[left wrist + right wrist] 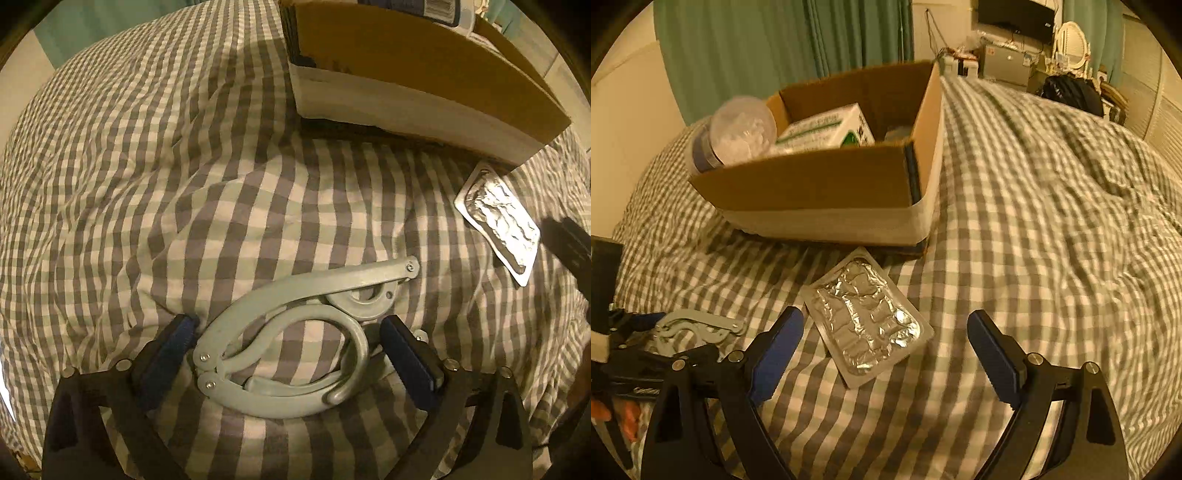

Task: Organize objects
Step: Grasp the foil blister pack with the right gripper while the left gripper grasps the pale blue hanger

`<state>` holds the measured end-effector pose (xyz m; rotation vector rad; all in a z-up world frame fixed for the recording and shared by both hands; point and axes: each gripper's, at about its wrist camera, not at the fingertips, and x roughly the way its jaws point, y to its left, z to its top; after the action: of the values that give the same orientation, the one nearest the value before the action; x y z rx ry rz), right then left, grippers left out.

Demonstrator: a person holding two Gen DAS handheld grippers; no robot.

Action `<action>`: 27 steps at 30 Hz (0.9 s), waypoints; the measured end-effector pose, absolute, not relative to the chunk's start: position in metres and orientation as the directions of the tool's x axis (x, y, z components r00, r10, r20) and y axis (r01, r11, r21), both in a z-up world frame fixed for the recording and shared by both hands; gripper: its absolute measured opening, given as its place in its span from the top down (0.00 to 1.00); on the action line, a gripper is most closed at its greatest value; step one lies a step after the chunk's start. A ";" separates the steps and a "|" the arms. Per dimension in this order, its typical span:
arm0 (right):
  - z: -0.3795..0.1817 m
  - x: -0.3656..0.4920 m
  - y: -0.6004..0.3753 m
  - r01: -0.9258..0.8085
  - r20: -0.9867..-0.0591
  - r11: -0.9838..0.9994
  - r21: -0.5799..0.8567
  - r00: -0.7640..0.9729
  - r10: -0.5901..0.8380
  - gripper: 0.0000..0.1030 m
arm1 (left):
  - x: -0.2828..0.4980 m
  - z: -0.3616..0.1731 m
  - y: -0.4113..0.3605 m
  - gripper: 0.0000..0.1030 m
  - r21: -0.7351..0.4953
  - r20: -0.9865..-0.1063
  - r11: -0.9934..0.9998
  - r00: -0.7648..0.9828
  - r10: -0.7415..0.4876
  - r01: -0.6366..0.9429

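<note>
A grey folding hanger lies flat on the checked bed cover. My left gripper stands open around it, one blue pad on each side, neither visibly pressing on it. A silver foil blister pack rests on the cover just ahead of my open right gripper, nearer its left finger. The same blister pack shows at the right in the left wrist view. Behind both stands an open cardboard box holding a white and green carton and a clear plastic jar. The hanger and left gripper appear at the lower left of the right wrist view.
The checked bed cover spreads wide to the right of the box. Green curtains hang behind the box. Furniture, a mirror and a dark bag stand beyond the far end of the bed.
</note>
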<state>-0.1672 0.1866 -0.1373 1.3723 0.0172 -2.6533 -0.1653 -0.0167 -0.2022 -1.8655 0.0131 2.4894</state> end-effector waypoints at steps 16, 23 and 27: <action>-0.182 -0.190 0.155 0.301 -0.848 -0.951 -0.075 -0.521 -0.099 0.01 | -0.129 -0.166 -0.011 0.19 -0.007 -0.916 -0.998 -0.400 0.028 -0.055; -0.168 -0.175 0.165 0.229 -0.856 -0.973 -0.031 -0.509 -0.093 0.32 | -0.120 -0.149 -0.013 0.19 -0.043 -0.896 -0.997 -0.440 0.064 -0.057; -0.154 -0.158 0.170 0.215 -0.842 -0.976 -0.025 -0.531 -0.096 0.32 | -0.107 -0.138 -0.007 0.19 -0.051 -0.881 -0.996 -0.466 0.079 -0.072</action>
<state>-0.1577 0.1695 -0.1537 1.4162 0.1870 -2.5962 -0.1067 -0.0069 -0.1376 -1.5732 -0.0100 2.6164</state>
